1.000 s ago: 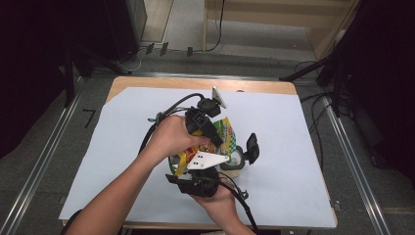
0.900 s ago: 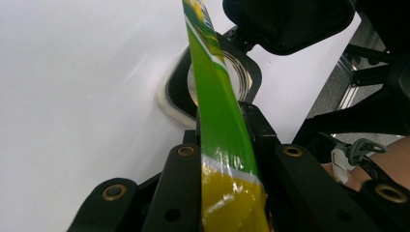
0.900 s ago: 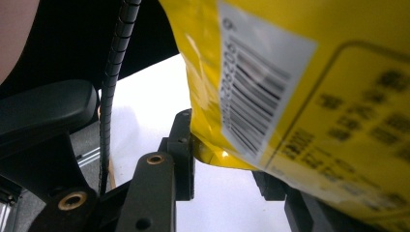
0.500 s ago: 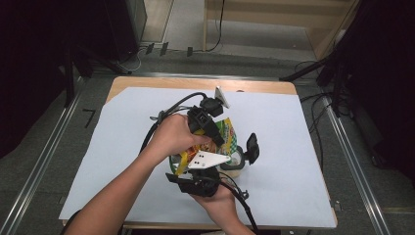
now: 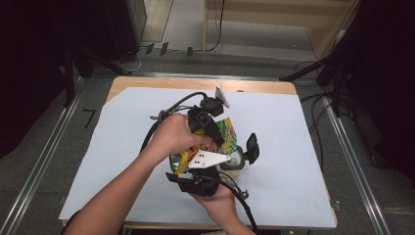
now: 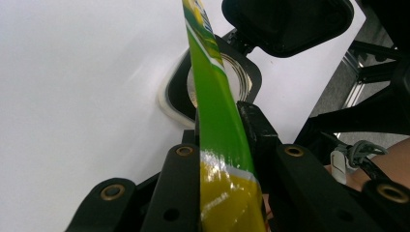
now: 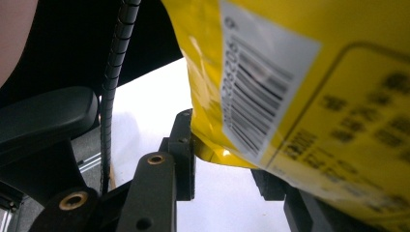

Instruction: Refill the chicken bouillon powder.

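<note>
The left gripper point(image 6: 220, 145) has its jaws clamped on the thin edge of a green and yellow bag point(image 6: 217, 116), which rises between them edge-on. Past the bag's edge, on the white sheet, stands a clear container point(image 6: 244, 82) with a dark rim, and its black lid point(image 6: 290, 21) is swung open behind it. The right gripper point(image 7: 222, 169) has the yellow, barcoded part of the same bag point(image 7: 309, 96) between its jaws: one pad touches the bag's lower corner, the other is hidden under the bag, so it looks like a grip, though I cannot tell how firm.

From the high view both hands meet over the middle of the table point(image 5: 274, 87), nearer its front edge. The left hand point(image 5: 171, 134) carries its gripper point(image 5: 210, 129) from above, the right hand point(image 5: 215, 196) holds its own point(image 5: 198, 178) from the front edge, and the bag point(image 5: 226, 131) is caught between them, held off the sheet just beside the container point(image 5: 234, 161).

My judgement: the bag is picked up and the container is open, so the setup is done; what remains is to open or tip the bag and get its contents into the container, then shut the lid. Whether the bag is open already I cannot tell.

The white sheet point(image 5: 303, 147) covers nearly all of the wooden table, leaving a strip bare at the far edge. Around it are grey floor, metal rails and dark stands.
</note>
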